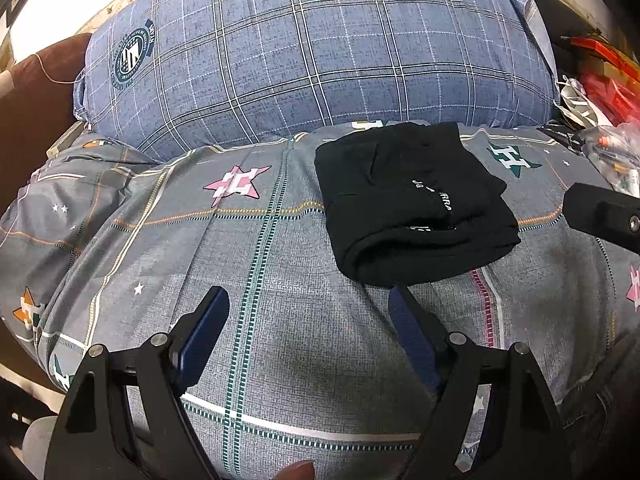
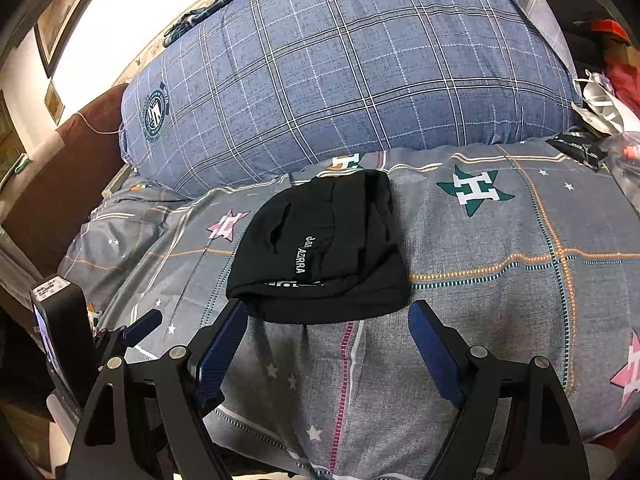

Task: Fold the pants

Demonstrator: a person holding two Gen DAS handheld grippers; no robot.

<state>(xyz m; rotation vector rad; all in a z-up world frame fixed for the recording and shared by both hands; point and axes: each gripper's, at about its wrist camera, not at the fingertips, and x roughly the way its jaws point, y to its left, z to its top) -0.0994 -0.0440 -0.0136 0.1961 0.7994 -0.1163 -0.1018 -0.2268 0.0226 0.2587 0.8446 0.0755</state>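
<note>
Both the left hand-held gripper and right hand-held gripper are hovering agape, gripping nothing, with the folded black pants lying at twelve o'clock on the bed.

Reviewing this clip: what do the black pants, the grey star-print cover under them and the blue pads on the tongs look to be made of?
Black pants: soft matte knit, probably cotton jersey; they fold limply and carry white printed lettering.
Grey cover: thin woven printed cloth, likely cotton or a blend; fine weave, creased.
Blue pads: flat with a fine texture, maybe rubber or grip tape; hard to say. They sit on black matte arms, plastic or metal.
</note>
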